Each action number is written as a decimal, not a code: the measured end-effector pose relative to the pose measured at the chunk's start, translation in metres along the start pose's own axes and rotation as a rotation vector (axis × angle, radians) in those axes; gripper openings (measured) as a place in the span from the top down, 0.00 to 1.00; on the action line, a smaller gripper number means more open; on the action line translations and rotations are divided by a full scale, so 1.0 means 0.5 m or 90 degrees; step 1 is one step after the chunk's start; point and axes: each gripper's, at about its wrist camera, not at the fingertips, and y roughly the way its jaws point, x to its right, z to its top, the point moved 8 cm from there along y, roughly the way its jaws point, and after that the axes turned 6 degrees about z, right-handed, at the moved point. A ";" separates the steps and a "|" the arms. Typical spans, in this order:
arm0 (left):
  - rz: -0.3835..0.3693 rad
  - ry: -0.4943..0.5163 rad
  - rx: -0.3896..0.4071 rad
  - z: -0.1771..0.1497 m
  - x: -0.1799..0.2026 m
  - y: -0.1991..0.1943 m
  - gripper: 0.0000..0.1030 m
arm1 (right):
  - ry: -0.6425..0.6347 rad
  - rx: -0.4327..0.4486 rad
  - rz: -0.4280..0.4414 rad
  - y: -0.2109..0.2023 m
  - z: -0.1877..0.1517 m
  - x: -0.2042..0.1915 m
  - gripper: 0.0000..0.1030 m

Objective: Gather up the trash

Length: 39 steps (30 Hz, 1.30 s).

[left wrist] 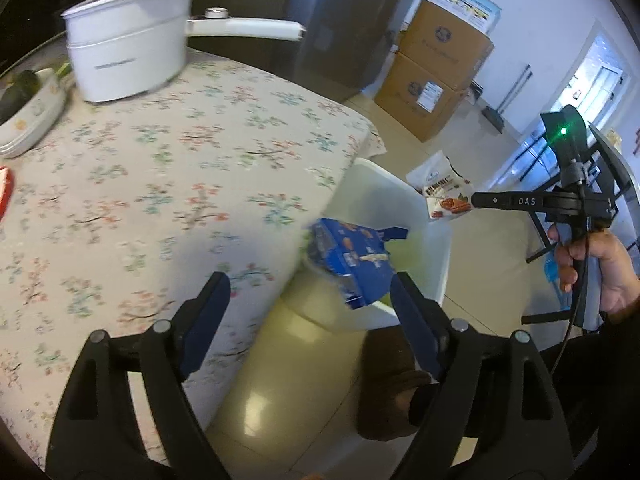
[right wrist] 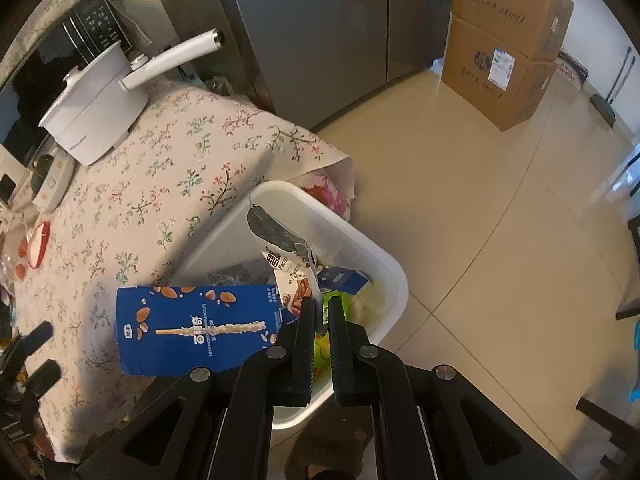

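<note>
On the far left of the table (left wrist: 168,184), which wears a flowered cloth, a white dish (left wrist: 30,118) lies with something dark green in it, and just to the right of it stands a white pot (left wrist: 128,44) with a long white handle pointing to the right. Nearer to me, the left gripper (left wrist: 308,300) hangs over the near corner of the table with its jaws wide apart, and nothing is pressed between them. Just past its tips is a blue snack box (left wrist: 352,262), at the table edge and over the rim of the white bin (left wrist: 432,236); whether the box rests on something I cannot tell. The bin stands on the pale tiled floor, close against the side of the table, and inside it are already some wrappers and something green. More to the right, the right gripper (right wrist: 320,312) is above the bin with its jaws narrow, pinching a white pecan bag (right wrist: 290,268), whose torn silver top stands up over the bin. A hand (left wrist: 592,268) holds this gripper by its handle. Far on the right, two brown cardboard boxes (right wrist: 508,48) are stacked on the floor, beside a grey refrigerator (right wrist: 320,20).
</note>
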 end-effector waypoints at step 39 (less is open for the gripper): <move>0.249 -0.378 0.136 -0.071 -0.710 -0.160 0.18 | -0.123 0.053 0.053 0.071 0.078 -0.419 0.26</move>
